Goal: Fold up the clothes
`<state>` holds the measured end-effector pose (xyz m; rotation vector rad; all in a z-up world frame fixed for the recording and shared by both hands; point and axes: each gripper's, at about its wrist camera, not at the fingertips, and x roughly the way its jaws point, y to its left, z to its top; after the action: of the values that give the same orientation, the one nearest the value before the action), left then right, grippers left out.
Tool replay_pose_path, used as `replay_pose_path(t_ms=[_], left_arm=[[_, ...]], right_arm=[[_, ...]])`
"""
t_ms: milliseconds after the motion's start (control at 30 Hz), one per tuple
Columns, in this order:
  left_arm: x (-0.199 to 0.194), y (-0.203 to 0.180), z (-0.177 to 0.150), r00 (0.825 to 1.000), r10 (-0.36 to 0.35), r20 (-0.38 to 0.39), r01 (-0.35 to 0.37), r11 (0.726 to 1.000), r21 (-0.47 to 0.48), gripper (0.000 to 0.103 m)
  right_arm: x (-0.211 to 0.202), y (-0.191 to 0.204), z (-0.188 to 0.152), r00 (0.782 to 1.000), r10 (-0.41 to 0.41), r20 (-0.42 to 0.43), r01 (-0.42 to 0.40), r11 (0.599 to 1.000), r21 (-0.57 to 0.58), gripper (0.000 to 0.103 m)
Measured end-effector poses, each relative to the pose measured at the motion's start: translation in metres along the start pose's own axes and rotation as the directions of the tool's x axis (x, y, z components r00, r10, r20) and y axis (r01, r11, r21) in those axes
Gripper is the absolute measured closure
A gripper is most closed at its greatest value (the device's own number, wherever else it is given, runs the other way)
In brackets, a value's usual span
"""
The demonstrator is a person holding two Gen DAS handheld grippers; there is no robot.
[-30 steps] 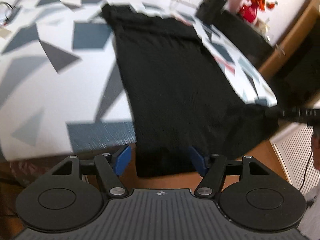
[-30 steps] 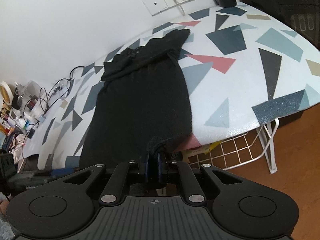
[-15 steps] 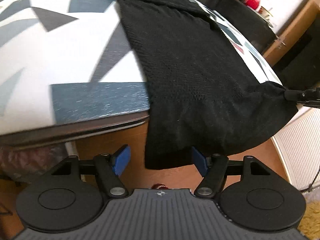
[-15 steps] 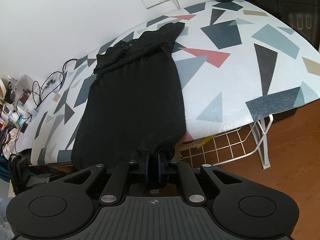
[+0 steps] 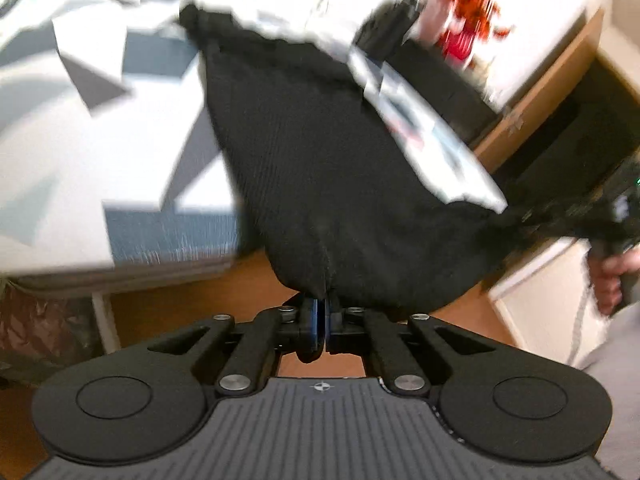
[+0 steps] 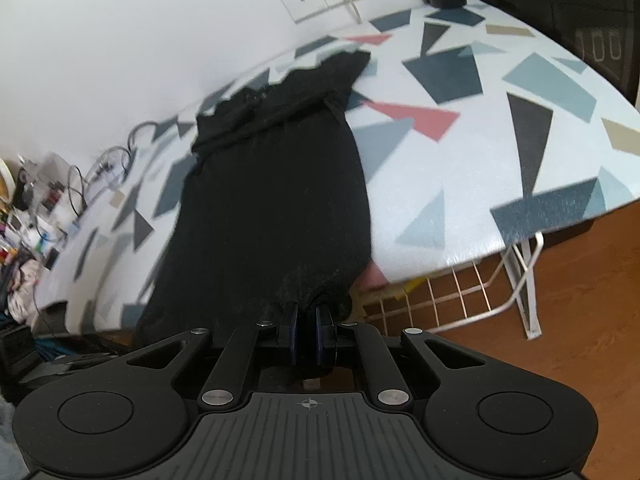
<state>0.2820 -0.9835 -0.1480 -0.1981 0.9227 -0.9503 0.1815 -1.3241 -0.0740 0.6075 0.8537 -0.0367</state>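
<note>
**Ana:** White wall with sockets behind, and a white surface (image 6: 460, 168) printed with grey, blue and pink triangles. Where's the garment?

**Ben:** One black knit garment (image 6: 276, 184) lies lengthwise on that surface, its far end bunched near the wall, its near hem hanging off the front edge.

**Ana:** Why is the hem off the edge?

**Ben:** Probably so both corners can be pinched from below. The left tool (image 5: 321, 320) has its blue pads together on one hem corner; the right tool (image 6: 306, 330) is clamped on the other. That should let the hem be lifted level and carried over toward the far end for a fold.

**Ana:** Counts?

**Ben:** One garment, two tools, one surface. Nothing folded yet, I'd judge; the left view is blurred.
</note>
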Motion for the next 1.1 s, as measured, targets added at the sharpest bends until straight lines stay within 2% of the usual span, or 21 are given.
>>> replay_pose_path(t_ms=[100,267,400,533,667,800,967,1100], left_arm=[[-0.023,-0.004,0.028,0.993,-0.026,0.114,0.029,0.999,-0.019,0.1],[-0.031,-0.011,0.08,0.967,-0.047,0.25,0.055,0.998,-0.028,0.101],[-0.022,-0.016,0.121,0.95,-0.011,0.311,0.016,1.0,-0.012,0.101],[-0.011,-0.009,0.157,0.941,0.047,0.336,-0.037,0.999,-0.035,0.101],[0.01,0.012,0.197,0.936,0.1,0.337,-0.075,0.993,-0.087,0.101],[0.044,0.029,0.235,0.937,0.16,0.311,-0.136,0.986,-0.098,0.101],[0.101,0.057,0.282,0.944,0.222,0.246,-0.203,0.974,-0.1,0.101],[0.148,0.089,0.308,0.946,0.264,0.189,-0.247,0.963,-0.112,0.101]], right_arm=[[-0.004,0.006,0.019,0.998,0.039,0.057,-0.04,0.999,0.021,0.095],[-0.003,0.019,0.061,0.984,0.081,0.157,-0.09,0.995,0.048,0.095],[0.001,0.025,0.101,0.968,0.111,0.227,-0.125,0.991,0.051,0.095],[0.01,0.027,0.14,0.951,0.124,0.283,-0.146,0.987,0.059,0.095],[0.03,0.015,0.173,0.944,0.121,0.306,-0.161,0.981,0.11,0.095],[0.064,-0.001,0.204,0.94,0.139,0.311,-0.193,0.97,0.15,0.095],[0.125,-0.029,0.25,0.955,0.121,0.272,-0.184,0.958,0.221,0.095],[0.18,-0.047,0.287,0.969,0.095,0.227,-0.148,0.962,0.229,0.095]])
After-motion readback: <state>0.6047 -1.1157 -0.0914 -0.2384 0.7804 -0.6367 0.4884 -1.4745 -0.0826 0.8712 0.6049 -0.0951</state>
